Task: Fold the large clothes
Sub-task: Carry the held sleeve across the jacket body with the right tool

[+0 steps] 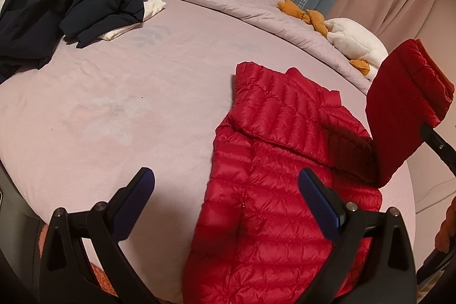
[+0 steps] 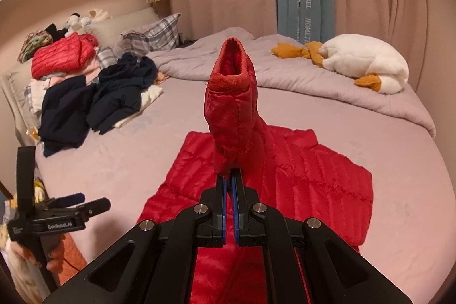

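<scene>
A red quilted down jacket lies spread on the pink bed sheet; it also shows in the right wrist view. My right gripper is shut on the jacket's sleeve near the cuff and holds it up above the jacket body. The raised sleeve shows at the right of the left wrist view, with the right gripper's arm behind it. My left gripper is open and empty, hovering over the jacket's left edge; it shows at the lower left of the right wrist view.
A pile of dark navy clothes lies at the far left of the bed. A folded red jacket tops a stack near plaid pillows. A bunched lilac quilt and a white plush goose lie along the far side by curtains.
</scene>
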